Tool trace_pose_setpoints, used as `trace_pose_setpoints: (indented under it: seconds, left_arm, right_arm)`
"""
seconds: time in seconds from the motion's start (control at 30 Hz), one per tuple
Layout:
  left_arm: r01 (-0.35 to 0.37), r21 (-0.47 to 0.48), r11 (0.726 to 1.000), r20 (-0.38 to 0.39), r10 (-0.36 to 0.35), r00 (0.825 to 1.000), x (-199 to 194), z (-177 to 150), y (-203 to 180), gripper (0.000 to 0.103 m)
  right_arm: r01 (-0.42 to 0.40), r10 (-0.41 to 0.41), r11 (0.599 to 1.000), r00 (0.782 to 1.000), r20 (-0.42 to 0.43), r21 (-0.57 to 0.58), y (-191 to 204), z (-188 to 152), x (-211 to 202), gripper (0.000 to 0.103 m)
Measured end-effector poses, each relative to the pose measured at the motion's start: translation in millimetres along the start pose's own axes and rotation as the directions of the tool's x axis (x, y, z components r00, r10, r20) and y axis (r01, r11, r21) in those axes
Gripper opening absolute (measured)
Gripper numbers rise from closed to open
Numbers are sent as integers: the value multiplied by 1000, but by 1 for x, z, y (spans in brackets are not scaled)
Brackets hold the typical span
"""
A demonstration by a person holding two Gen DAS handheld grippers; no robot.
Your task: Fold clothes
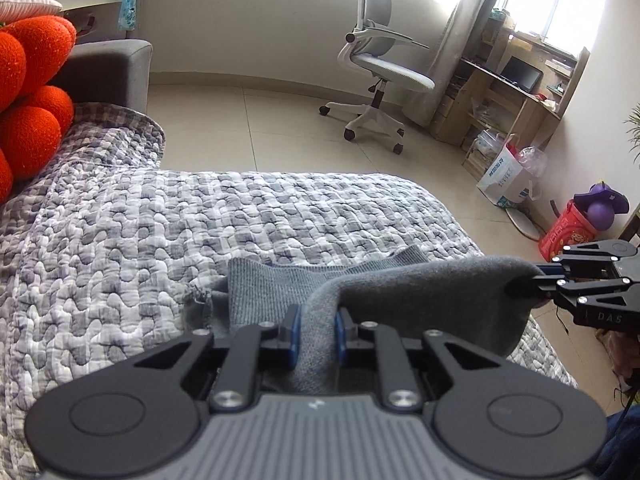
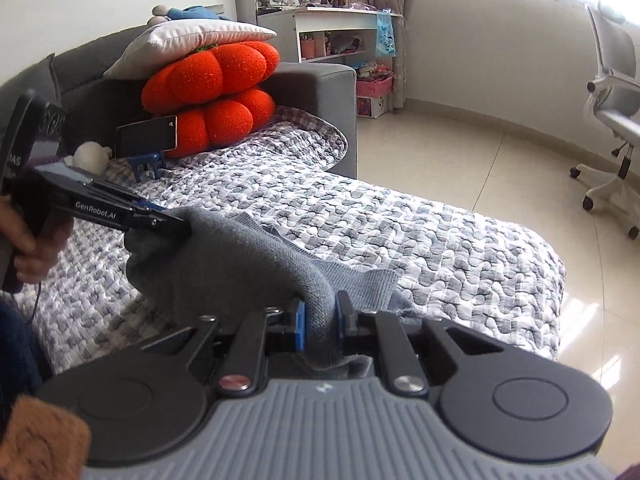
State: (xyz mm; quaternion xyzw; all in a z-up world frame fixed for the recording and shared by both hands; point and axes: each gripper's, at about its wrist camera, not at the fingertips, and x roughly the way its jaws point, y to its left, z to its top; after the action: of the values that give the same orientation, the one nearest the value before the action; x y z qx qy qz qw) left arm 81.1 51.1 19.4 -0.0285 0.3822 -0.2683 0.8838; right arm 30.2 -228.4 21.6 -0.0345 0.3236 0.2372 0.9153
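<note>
Mid-fold on the grey-and-white quilted bed cover (image 1: 120, 240): left tool (image 1: 317, 330) and right tool (image 2: 321, 322) each clamp an edge of the grey knit garment (image 1: 420, 292), lifted between them; next, carry that edge across and lay it flat

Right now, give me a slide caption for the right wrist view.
Right gripper and left gripper both clamp a grey knit garment, lifting it above the quilted sofa cover.
</note>
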Motion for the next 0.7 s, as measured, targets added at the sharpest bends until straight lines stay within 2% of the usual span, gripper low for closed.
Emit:
trace_pose_setpoints:
  seconds: [0.17,0.37,0.5,0.53,0.63,0.7]
  left_arm:
    - [13,-30,999,-5,-13,1000,9,9,7,16]
    - [27,-91,996,-42,-30,999,33,23,25,17]
    - [28,-168,985,-72,-40,997,49,22,43,22]
    - [35,-189,981,-75,-50,996,51,21,47,25]
    - [54,-251,966,-82,-77,994,58,17,59,34]
    - [67,-292,954,-86,-96,992,62,14,67,34]
  right_arm:
    - [1,0,999,1000,-16,42,-9,6,12,14]
    - [-5,16,983,998,-61,181,-35,12,40,15]
    - [9,18,965,995,-99,263,-44,12,61,15]
    - [16,14,962,994,-109,273,-45,12,65,16]
    - [34,3,954,993,-122,299,-48,12,70,21]
    - [38,1,950,992,-124,311,-50,12,70,25]
